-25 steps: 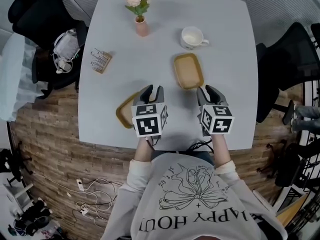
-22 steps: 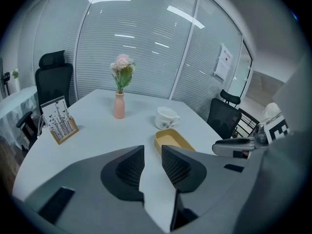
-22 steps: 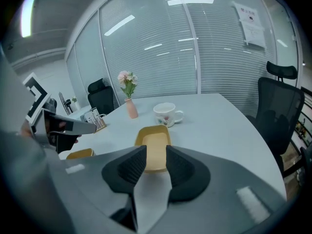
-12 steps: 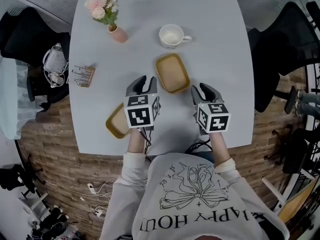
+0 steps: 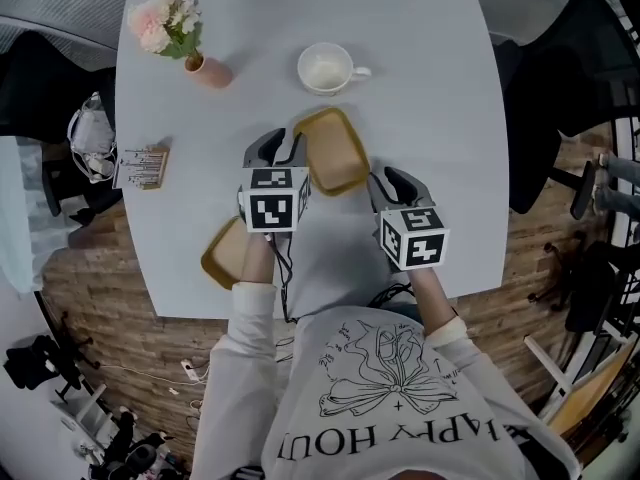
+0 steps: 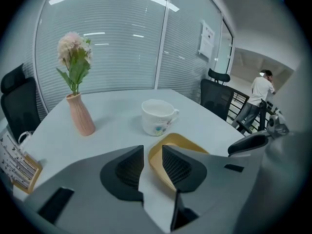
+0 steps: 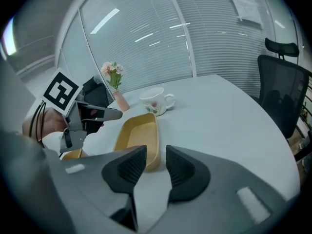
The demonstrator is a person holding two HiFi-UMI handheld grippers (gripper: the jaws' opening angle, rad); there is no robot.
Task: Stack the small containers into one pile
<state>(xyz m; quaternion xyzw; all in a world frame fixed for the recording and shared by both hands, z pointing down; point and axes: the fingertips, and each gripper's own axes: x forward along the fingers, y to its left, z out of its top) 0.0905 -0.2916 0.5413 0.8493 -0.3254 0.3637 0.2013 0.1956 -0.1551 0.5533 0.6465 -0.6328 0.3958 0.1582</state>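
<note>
Two shallow yellow containers lie on the pale table [image 5: 430, 88]. One container [image 5: 330, 150] sits mid-table, also seen in the left gripper view [image 6: 181, 141] and the right gripper view [image 7: 139, 138]. The other container [image 5: 226, 254] rests near the front left edge. My left gripper [image 5: 276, 146] is at the mid-table container's left rim. Its jaws [image 6: 152, 162] are open and have just opened a little more; the rim's corner shows just past the tips, unpressed. My right gripper [image 5: 386, 180] is open by that container's near right end, nothing between its pads [image 7: 156, 167].
A white mug [image 5: 325, 68] stands just beyond the mid-table container, a pink vase with flowers [image 5: 205, 68] at the far left, and a small card box [image 5: 140, 166] at the left edge. Black office chairs [image 5: 545, 118] flank the table.
My left gripper has moved from above the front-left container over to the mid-table container's left rim. My right gripper has come down closer to that container's near end.
</note>
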